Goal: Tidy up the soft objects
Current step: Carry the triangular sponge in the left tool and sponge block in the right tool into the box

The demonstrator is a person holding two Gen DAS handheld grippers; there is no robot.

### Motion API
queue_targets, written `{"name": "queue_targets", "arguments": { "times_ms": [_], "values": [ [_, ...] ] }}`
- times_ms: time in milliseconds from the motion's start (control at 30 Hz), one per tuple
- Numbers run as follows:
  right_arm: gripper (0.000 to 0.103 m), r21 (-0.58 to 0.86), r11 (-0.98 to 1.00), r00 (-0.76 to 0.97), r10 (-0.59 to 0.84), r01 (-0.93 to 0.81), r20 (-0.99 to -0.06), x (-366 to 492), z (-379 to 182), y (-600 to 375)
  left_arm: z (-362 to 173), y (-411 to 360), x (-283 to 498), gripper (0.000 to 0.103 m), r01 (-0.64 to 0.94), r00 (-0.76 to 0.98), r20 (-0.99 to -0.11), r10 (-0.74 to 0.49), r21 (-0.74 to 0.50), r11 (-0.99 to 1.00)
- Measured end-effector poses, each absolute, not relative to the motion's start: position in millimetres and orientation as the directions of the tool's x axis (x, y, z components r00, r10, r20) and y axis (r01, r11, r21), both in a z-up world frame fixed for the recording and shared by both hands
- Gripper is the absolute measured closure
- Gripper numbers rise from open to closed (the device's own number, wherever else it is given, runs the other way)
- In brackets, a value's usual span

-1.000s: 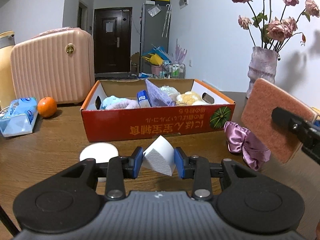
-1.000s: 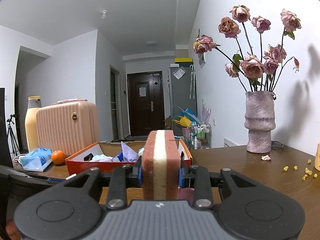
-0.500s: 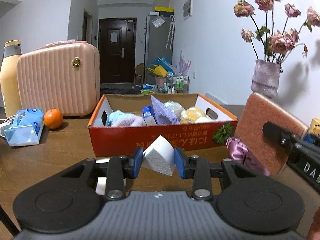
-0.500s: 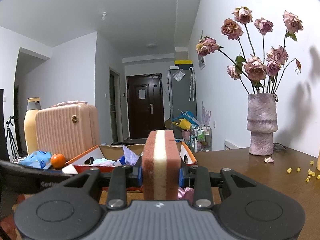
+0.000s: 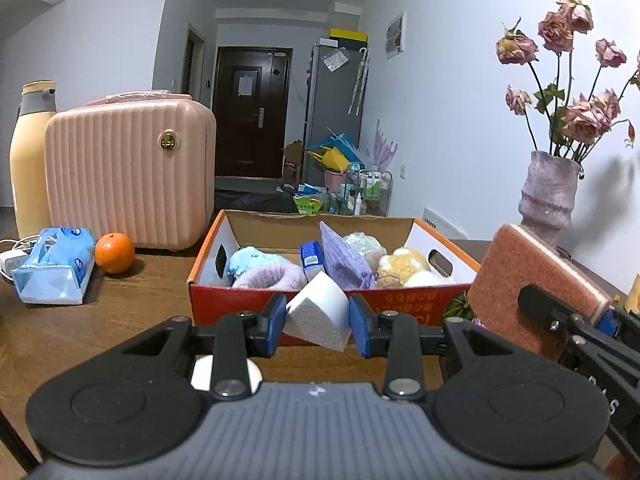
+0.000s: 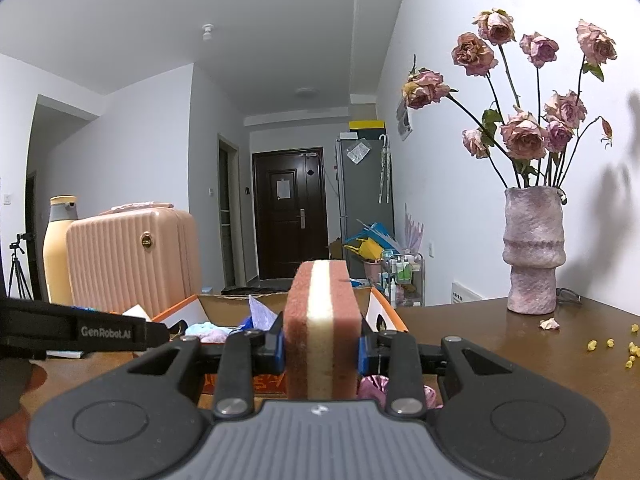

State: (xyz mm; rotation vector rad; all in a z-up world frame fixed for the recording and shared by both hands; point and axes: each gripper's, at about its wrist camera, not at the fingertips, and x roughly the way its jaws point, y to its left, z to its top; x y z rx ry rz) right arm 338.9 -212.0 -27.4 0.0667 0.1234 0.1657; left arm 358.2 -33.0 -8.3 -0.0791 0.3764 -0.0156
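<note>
On my left camera I see the left gripper (image 5: pixel 318 318) at lower centre of the frame, its blue pads pressed against both sides of a white foam wedge (image 5: pixel 320 310), which sits tilted with one corner pointing down to the right. Just behind it, mid-frame, stands the red cardboard box (image 5: pixel 408 304) with its top open; inside I make out a light blue plush, a lilac knitted piece, a purple cloth standing on edge and some yellow and white soft items, though I can't separate those last ones clearly. At the right edge the right gripper (image 5: pixel 568 312) comes in from the side, clamped on a pink sponge (image 5: pixel 520 272) held above the wooden table (image 5: pixel 132 292) near the box's right corner. On my right camera that same sponge (image 6: pixel 322 328) stands upright between the jaws at centre, a cream layer running down between two pink layers, and the box's open top (image 6: pixel 376 304) shows just beyond it. A shiny pink fabric piece (image 6: pixel 372 386) peeks out below the right jaw. A small white round pad (image 5: pixel 204 372) lies on the table under my left gripper's frame.
</note>
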Motion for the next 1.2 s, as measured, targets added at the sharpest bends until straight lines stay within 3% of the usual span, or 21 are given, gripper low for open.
{"name": "queue_targets", "arguments": {
  "times_ms": [1200],
  "values": [
    [0.073, 0.082, 0.979, 0.976, 0.194, -0.186, -0.102, 409.4, -29.1, -173.9, 0.4, -11.0, 425.3, 0.067, -0.061, 0.944, -0.331, 0.018, -0.118, 0.991]
  ]
}}
